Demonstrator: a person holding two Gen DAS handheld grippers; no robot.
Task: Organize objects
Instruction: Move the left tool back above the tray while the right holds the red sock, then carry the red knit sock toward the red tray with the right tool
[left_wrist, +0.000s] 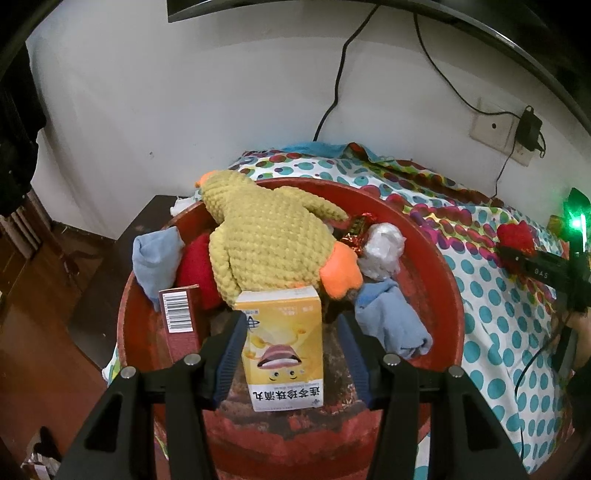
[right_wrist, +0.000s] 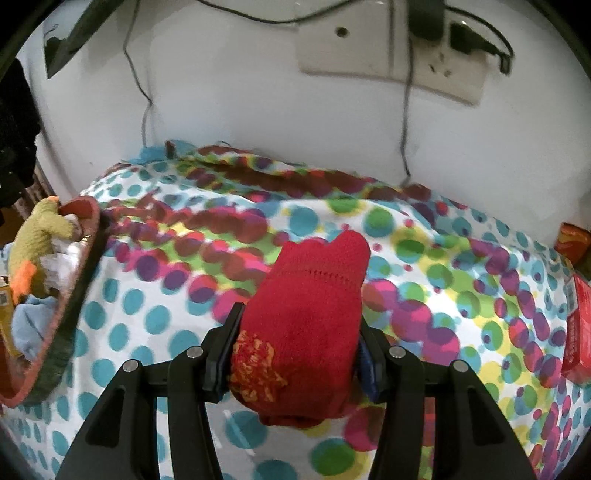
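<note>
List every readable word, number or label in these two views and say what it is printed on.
"连参珍珠滴丸", seen upside down, reading uncertain: yellow box in the red basin.
"DAS": right gripper body.
Barcode digits on the dark red box: too small.
Red packet print: blurred.
Red sock: none.

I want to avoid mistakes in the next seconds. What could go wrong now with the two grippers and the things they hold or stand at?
1. The yellow box stands upright between the open left gripper; a nudge may topple it.
2. The red basin is crowded, and the plush duck leans over its rim and might slide out.
3. The right gripper pinches only one end of the red knitted sock; it may slip.
</note>
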